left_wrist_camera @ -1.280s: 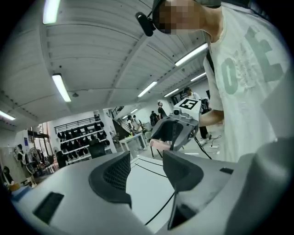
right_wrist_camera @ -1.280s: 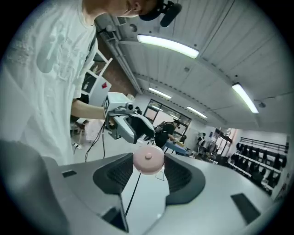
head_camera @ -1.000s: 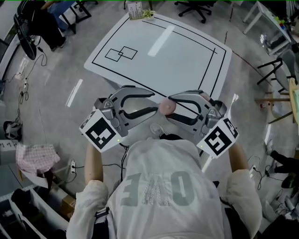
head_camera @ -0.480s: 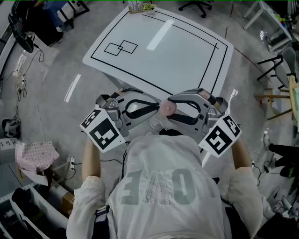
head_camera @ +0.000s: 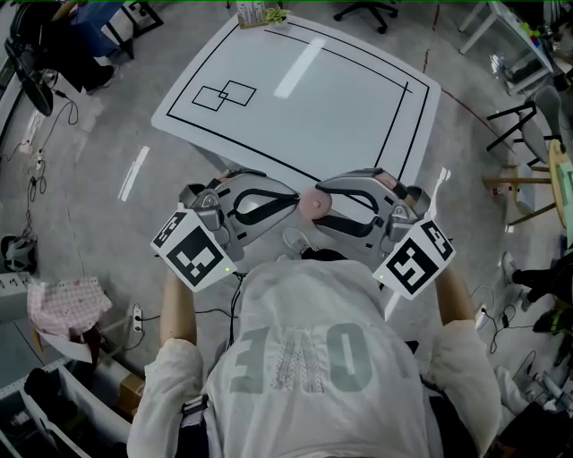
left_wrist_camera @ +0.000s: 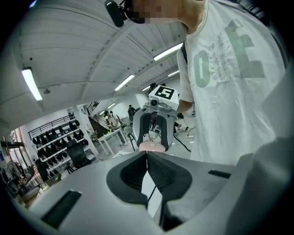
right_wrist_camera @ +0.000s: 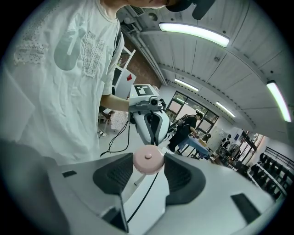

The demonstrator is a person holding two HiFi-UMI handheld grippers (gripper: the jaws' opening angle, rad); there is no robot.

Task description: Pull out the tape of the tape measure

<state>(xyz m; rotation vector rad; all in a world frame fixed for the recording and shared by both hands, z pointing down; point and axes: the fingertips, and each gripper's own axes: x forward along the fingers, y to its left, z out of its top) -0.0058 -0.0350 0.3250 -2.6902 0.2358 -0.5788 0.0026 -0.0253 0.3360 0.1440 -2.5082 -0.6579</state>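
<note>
The tape measure (head_camera: 315,204) is a small round pink case held in the air in front of the person's chest, above the near edge of the white table (head_camera: 340,98). My right gripper (head_camera: 320,204) is shut on the case (right_wrist_camera: 148,160), with a pad on each side. My left gripper (head_camera: 298,199) faces it from the left. Its jaws have just been closing and now stand shut (left_wrist_camera: 147,154), tips right against the pink case (left_wrist_camera: 151,146). No tape shows between them, so I cannot tell whether its end is pinched. A pale strap loop (head_camera: 294,241) hangs below.
The table carries a black outline and two small overlapping squares (head_camera: 224,94). A small box of items (head_camera: 255,15) stands at its far edge. Office chairs (head_camera: 367,11), cables and a pink-patterned box (head_camera: 63,309) lie on the floor around.
The left gripper's jaws have closed at the pink case. Both grippers and the case have barely shifted, and the right gripper's hold looks the same.
</note>
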